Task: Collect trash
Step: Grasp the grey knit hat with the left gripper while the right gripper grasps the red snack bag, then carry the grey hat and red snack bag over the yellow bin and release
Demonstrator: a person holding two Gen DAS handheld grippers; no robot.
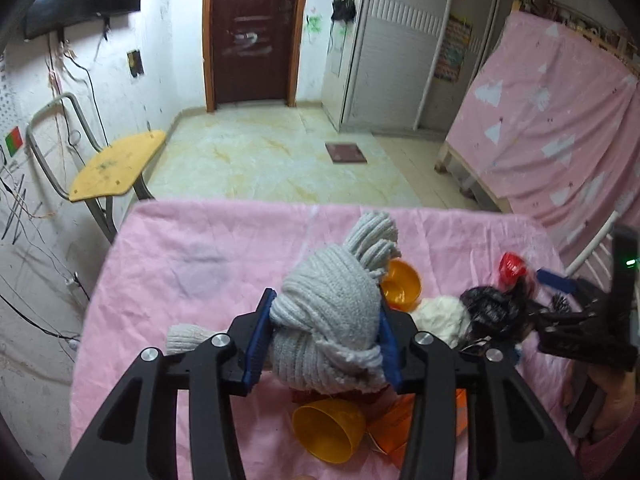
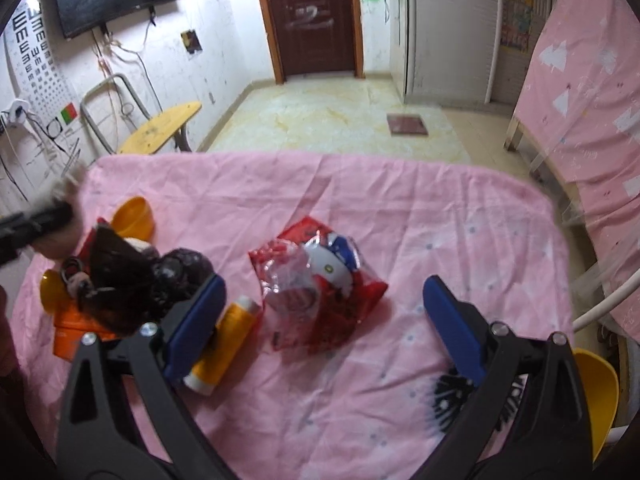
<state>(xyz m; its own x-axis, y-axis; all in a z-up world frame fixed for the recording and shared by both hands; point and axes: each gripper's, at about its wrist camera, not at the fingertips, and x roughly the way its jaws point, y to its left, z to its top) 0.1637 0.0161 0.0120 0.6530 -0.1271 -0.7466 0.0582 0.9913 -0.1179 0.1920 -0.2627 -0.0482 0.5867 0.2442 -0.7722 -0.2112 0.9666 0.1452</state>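
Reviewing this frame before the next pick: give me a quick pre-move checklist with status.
1. Left gripper grasp on the grey knitted scarf: ok, blue fingers press both sides.
2. Right gripper open and free: ok, nothing between its fingers.
3. Red snack wrapper ahead of the right gripper, unobstructed: ok.
4. Yellow thread spool clear of the right gripper: not ok, it lies against one finger.
5. Trash container in view: cannot tell, none visible.
6. Black plastic bag state: cannot tell, crumpled and blurred.
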